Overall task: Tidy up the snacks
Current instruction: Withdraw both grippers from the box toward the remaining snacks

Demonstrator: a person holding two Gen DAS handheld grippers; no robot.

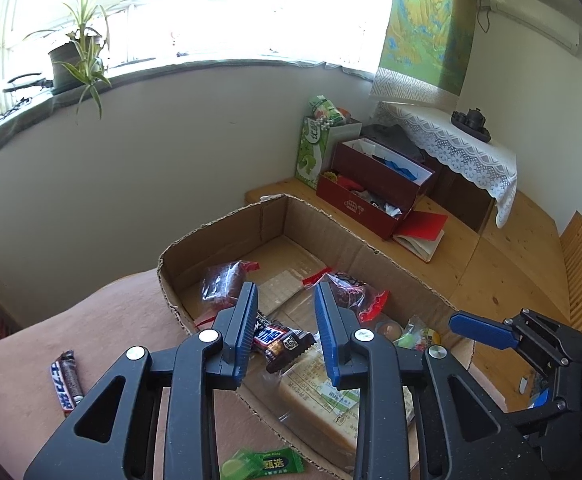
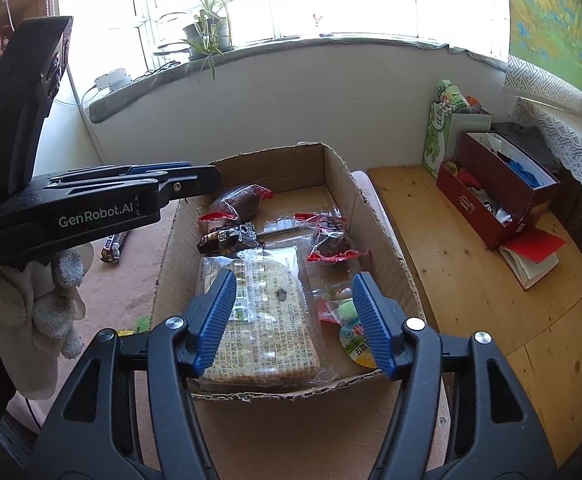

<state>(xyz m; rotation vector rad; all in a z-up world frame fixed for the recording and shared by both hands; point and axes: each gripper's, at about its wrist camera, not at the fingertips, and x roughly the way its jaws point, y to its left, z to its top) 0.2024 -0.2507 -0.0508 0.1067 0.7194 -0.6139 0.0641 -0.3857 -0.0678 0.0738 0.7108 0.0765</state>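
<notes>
Cardboard box [image 2: 343,184] of snacks lies below both empty jaws, right wide, left narrower.

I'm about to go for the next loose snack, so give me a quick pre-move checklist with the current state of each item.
1. Right gripper empty, jaws apart: ok.
2. Left gripper empty: ok, nothing pressed between the pads.
3. Cardboard box has room left: ok, bare floor at the far end.
4. Loose snacks located: ok, candy bar and green packet lie on the brown surface outside the box.
5. Bread pack settled flat inside: ok.
6. Anything hidden under the grippers: cannot tell.
</notes>
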